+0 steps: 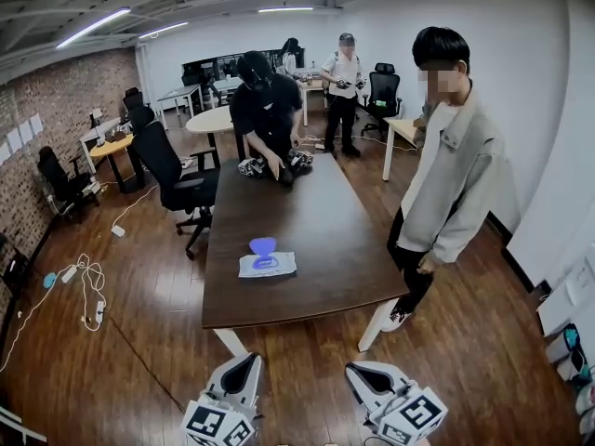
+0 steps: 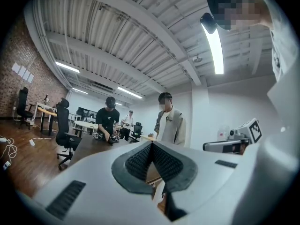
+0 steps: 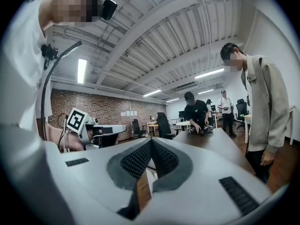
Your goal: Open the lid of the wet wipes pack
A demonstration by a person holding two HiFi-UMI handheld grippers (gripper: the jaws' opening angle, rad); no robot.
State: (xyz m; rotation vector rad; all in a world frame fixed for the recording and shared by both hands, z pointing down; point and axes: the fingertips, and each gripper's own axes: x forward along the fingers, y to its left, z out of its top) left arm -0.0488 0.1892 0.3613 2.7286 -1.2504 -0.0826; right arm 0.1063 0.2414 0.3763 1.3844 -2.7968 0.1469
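On table (image 1: 316, 249), toward its near end, left of its centre line: wet wipes pack (image 1: 270, 266), one, lying flat. Soft pale pouch, bluish print on its top face. Blue lid (image 1: 263, 246), rounded, sits at the pack's far side and seems tipped up off the top face. If so, it lies open, as the task wants. It is too small in the head view to be certain.

Off the table's near end, held low and level, well apart from the pack:
- left gripper (image 1: 249, 359): ribbed pads pressed together, nothing between them.
- right gripper (image 1: 358, 370): likewise closed and empty.

Handling note (judgement): a soft pouch on a smooth tabletop will likely slide. Any contact is best made with one gripper steadying the pouch body beside the lid, never on it. The lid should be worked only by its free edge, swinging about its hinge.
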